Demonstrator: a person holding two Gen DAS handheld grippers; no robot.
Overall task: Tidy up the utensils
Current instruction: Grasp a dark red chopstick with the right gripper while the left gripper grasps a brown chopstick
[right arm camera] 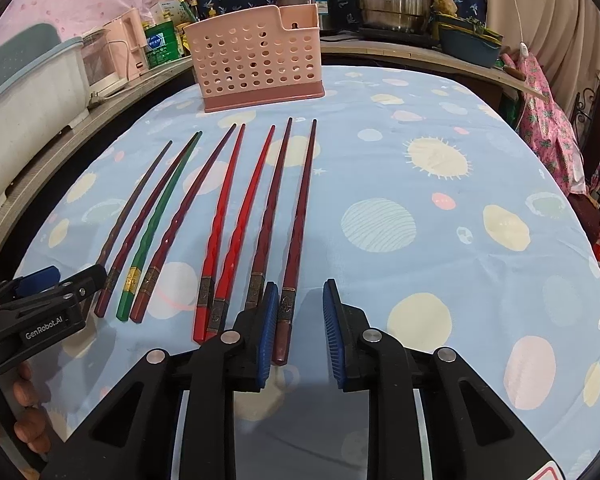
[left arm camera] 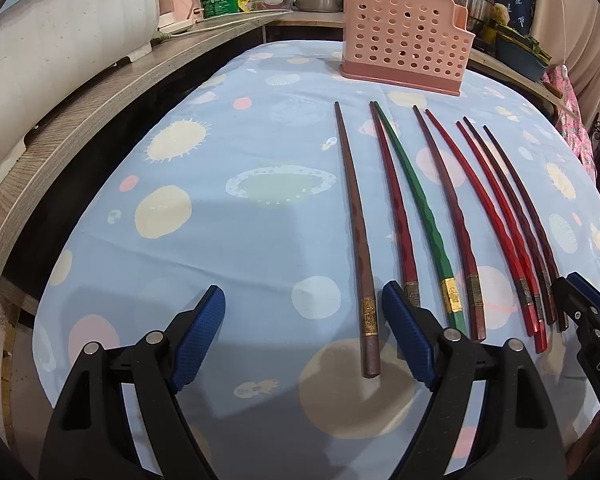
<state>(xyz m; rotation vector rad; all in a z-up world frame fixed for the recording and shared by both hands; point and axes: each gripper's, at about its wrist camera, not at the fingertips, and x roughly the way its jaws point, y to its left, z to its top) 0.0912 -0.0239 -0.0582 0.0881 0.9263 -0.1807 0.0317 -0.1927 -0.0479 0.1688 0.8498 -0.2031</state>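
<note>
Red, maroon, brown and one green: eight chopsticks lie side by side on the bench, tips toward the pink holder and thick banded ends toward you. None is in the holder yet, so the sorting looks to be at its very start.

Your right tongs sit at the near end of the row, farthest from the holder, and stand narrow. The outermost maroon stick runs between the blue pads, hard against the left pad, while a clear gap shows at the right pad. So they bracket the stick but do not clamp it. I judge this to be the pick-up of the first stick.

Your left tongs stand wide and hold nothing. The brown stick, the outermost on the other side of the row, lies between their pads, much nearer the right pad and touching neither as far as you can see.

For the next move, you would need to close the right tongs until both pads press the banded end, then lift. Take care not to nudge the neighbouring maroon stick, which lies just beside the left pad. After that the stick has to be carried past the row to the holder and tipped upright over its open top.
</note>
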